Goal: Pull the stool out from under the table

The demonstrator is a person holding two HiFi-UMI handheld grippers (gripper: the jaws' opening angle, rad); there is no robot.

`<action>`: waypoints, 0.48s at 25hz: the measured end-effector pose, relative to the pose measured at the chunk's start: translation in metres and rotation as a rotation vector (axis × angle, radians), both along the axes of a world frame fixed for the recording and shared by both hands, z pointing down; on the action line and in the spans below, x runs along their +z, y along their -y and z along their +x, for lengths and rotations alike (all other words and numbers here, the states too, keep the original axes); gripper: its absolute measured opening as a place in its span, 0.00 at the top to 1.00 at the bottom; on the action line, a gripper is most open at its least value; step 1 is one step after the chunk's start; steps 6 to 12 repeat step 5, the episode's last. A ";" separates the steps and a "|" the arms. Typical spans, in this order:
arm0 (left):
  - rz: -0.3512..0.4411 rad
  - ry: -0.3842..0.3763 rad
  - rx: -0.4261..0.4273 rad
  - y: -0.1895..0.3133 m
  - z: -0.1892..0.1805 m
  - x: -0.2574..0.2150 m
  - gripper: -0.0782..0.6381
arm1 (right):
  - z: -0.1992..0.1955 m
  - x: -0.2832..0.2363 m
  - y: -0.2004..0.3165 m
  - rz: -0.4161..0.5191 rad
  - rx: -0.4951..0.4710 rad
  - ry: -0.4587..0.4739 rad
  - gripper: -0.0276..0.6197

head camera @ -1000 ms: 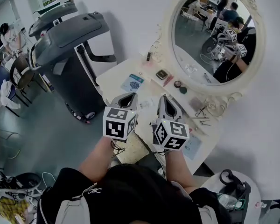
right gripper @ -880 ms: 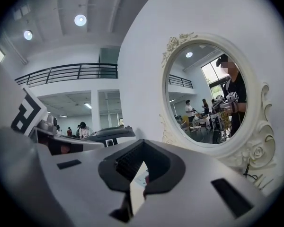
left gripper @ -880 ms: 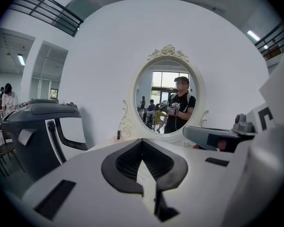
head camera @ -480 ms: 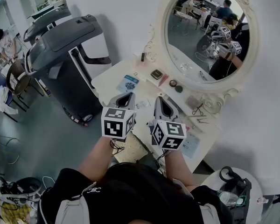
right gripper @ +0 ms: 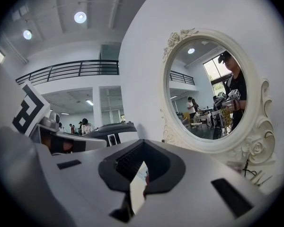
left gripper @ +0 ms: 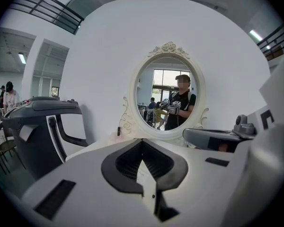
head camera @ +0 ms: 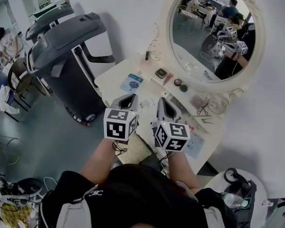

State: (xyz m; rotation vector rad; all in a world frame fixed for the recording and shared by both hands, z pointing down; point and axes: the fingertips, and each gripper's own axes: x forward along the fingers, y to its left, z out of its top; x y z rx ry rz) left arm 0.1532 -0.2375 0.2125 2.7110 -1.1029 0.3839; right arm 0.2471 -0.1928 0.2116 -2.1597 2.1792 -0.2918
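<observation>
So it's a white counter (head camera: 113,81) pushed against a white wall, with a fancy oval mirror (head camera: 213,32) along its back edge. A big grey and black machine (head camera: 66,46) stands just off its left edge on the grey floor (head camera: 47,141), with chairs (head camera: 18,75) further left. A blue booklet (head camera: 132,83) lies near the left edge. There's a little dark case (head camera: 161,73) by the back edge, and other bits toward the right end are too small to tell.

The left hand-held gripper (head camera: 128,97) and right hand-held gripper (head camera: 164,101) hover over the near edge, both with jaws together and nothing in them.

The stool (head camera: 133,153) is tucked under the near edge. Only a tan speckled patch shows between the forearms. The mirror's top is cut off.
</observation>
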 end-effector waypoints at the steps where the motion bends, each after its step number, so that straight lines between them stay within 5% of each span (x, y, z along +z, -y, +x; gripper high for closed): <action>1: 0.000 0.001 0.001 -0.001 0.000 0.000 0.88 | 0.000 0.000 -0.001 0.000 0.000 0.001 0.95; 12: -0.003 0.008 0.002 -0.008 -0.002 0.004 0.88 | -0.003 0.004 -0.006 -0.006 -0.006 -0.001 0.95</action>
